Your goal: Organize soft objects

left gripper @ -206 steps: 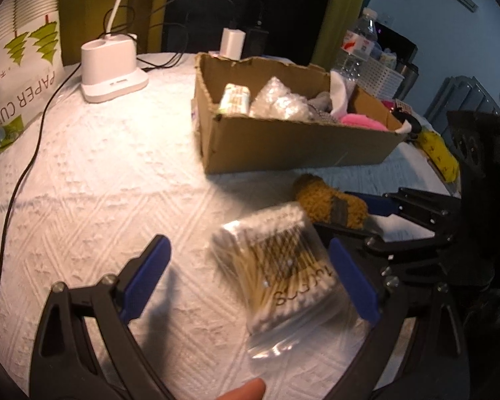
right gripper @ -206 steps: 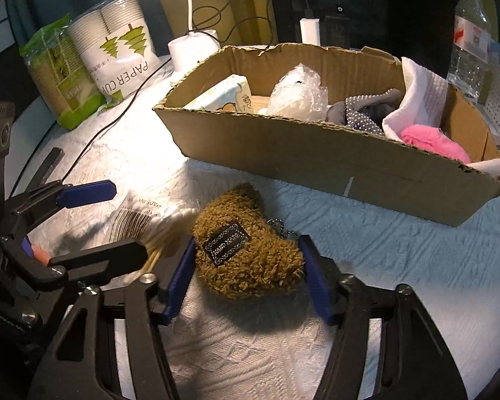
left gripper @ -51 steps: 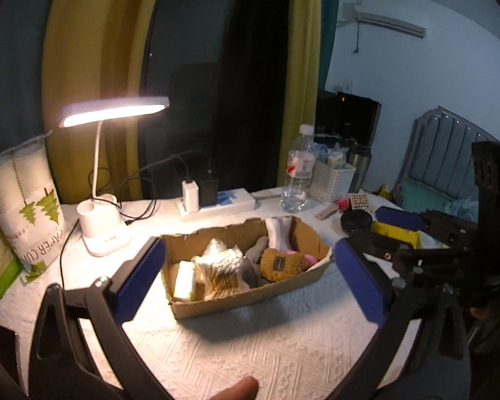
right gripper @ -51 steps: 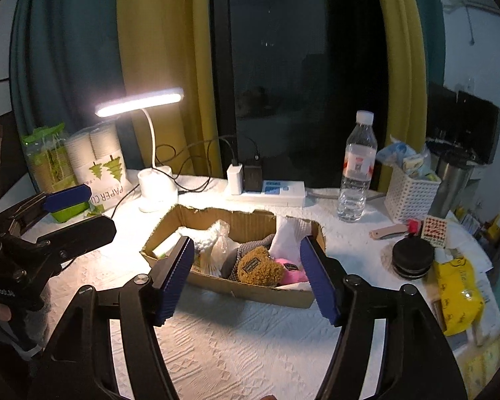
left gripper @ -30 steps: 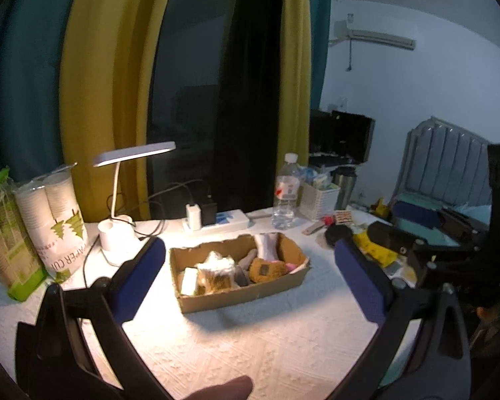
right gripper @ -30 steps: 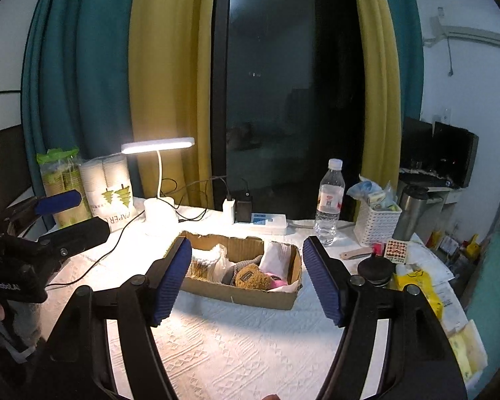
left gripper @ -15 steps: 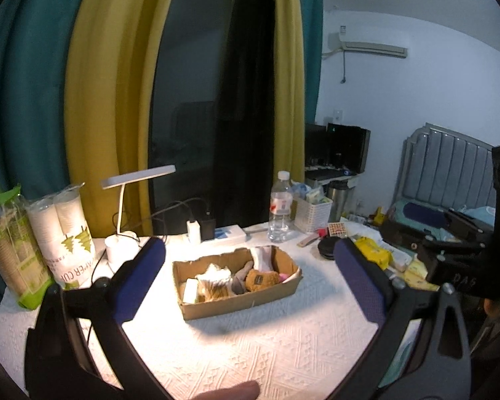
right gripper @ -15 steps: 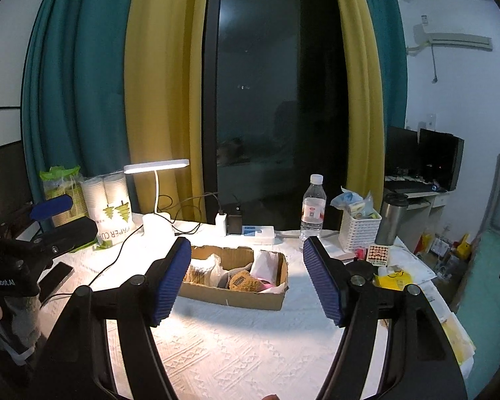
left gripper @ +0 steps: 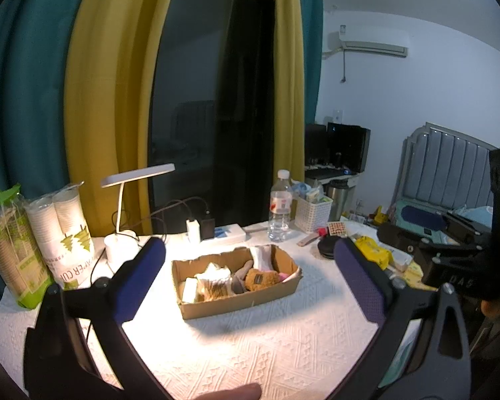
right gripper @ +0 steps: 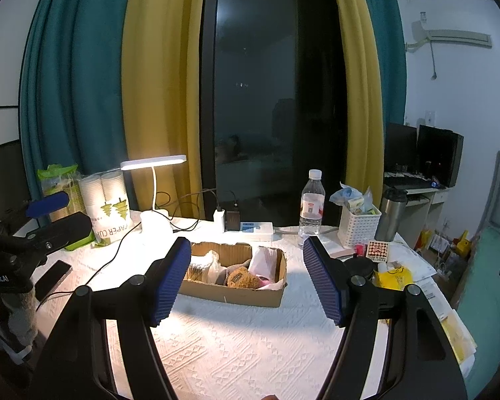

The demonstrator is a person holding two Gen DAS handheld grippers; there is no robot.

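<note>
A cardboard box (left gripper: 240,301) (right gripper: 250,295) stands in the middle of the white table. In it lie a brown plush toy (left gripper: 261,278) (right gripper: 243,276), a bag of cotton swabs (left gripper: 213,285) (right gripper: 198,268), grey and pink soft things and white cloth (right gripper: 265,260). My left gripper (left gripper: 250,286) is open and empty, held well back above the table. My right gripper (right gripper: 246,280) is open and empty, also far back. Each gripper shows in the other's view at the edge.
A lit desk lamp (right gripper: 153,196), paper cup packs (left gripper: 63,236), a power strip (right gripper: 250,226) with cables, a water bottle (right gripper: 311,205), a white basket (right gripper: 360,223), a black round tin (right gripper: 360,266) and yellow packets (right gripper: 391,275) stand around the box. A phone (right gripper: 53,278) lies at left.
Both grippers have pulled further back and up from the box, so the table looks smaller. The plush toy and swab bag, earlier on the table, lie in the box.
</note>
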